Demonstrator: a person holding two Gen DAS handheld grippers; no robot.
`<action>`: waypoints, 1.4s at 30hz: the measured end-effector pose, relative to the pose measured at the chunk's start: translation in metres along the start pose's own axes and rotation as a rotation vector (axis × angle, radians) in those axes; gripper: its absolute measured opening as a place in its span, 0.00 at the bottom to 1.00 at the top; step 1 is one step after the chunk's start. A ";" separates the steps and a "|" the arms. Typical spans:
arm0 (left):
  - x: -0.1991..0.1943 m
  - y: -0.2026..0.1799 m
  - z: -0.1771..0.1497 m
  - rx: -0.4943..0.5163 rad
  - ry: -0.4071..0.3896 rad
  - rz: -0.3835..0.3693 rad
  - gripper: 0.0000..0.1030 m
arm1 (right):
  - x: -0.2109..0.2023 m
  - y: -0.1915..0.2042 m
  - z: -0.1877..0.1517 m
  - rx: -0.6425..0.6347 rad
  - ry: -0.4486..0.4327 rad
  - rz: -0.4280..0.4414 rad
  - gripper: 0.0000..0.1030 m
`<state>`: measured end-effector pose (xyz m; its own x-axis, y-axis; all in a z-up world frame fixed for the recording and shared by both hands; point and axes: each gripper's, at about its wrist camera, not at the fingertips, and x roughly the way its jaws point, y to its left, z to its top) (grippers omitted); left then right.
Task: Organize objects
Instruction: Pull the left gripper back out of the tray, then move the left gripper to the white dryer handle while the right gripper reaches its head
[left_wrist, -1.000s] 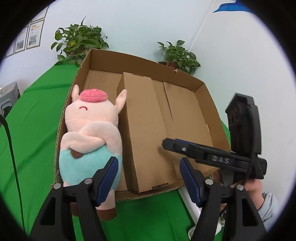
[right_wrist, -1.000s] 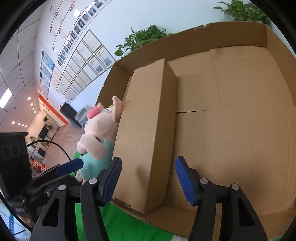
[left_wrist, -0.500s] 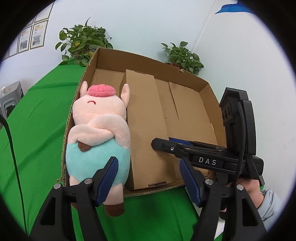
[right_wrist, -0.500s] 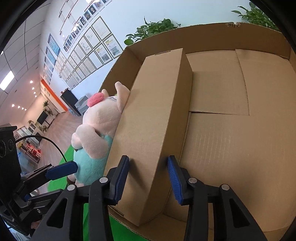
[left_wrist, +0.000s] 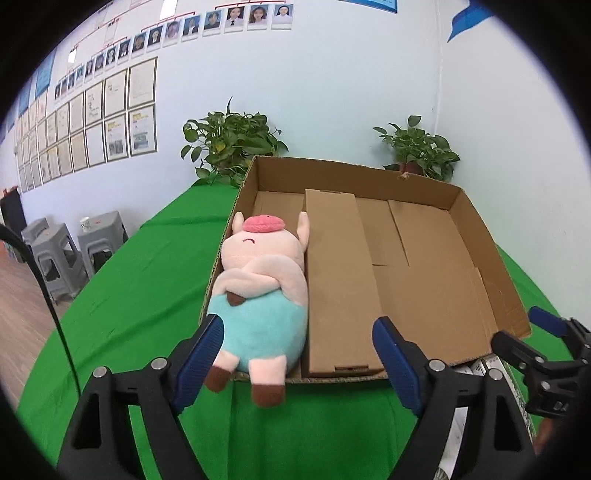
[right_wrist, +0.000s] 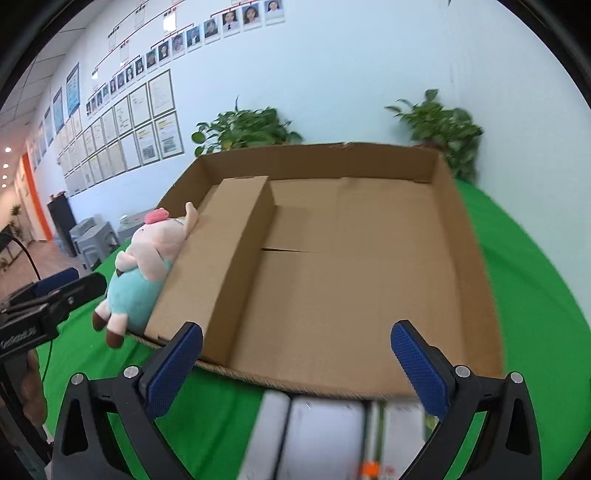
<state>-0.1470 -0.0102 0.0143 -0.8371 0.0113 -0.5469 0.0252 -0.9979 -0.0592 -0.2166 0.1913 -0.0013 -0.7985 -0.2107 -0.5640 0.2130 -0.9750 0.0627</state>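
Counts on and around the green table

Showing: one plush pig (left_wrist: 264, 291), one long carton (left_wrist: 338, 280), one open tray box (left_wrist: 480, 236), two potted plants (left_wrist: 232, 142), three grey stools (left_wrist: 99, 240), two grippers (left_wrist: 299, 354).

Office: framed certs (left_wrist: 110, 122), staff photos (right_wrist: 207, 27) on wall.

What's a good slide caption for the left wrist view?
Open left claw facing plush pig beside long carton in tray box.
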 end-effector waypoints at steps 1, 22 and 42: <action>-0.002 -0.002 -0.001 0.006 -0.001 -0.001 0.80 | -0.009 -0.002 -0.005 0.000 -0.013 -0.012 1.00; -0.040 -0.047 -0.018 -0.004 -0.059 -0.029 0.93 | -0.079 -0.036 -0.059 0.020 -0.061 0.030 0.92; -0.017 -0.042 -0.041 -0.024 0.112 -0.150 0.93 | -0.083 -0.013 -0.103 -0.048 0.059 0.278 0.99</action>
<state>-0.1110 0.0344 -0.0082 -0.7666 0.1685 -0.6196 -0.0814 -0.9827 -0.1664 -0.0948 0.2289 -0.0400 -0.6720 -0.4641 -0.5771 0.4469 -0.8755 0.1837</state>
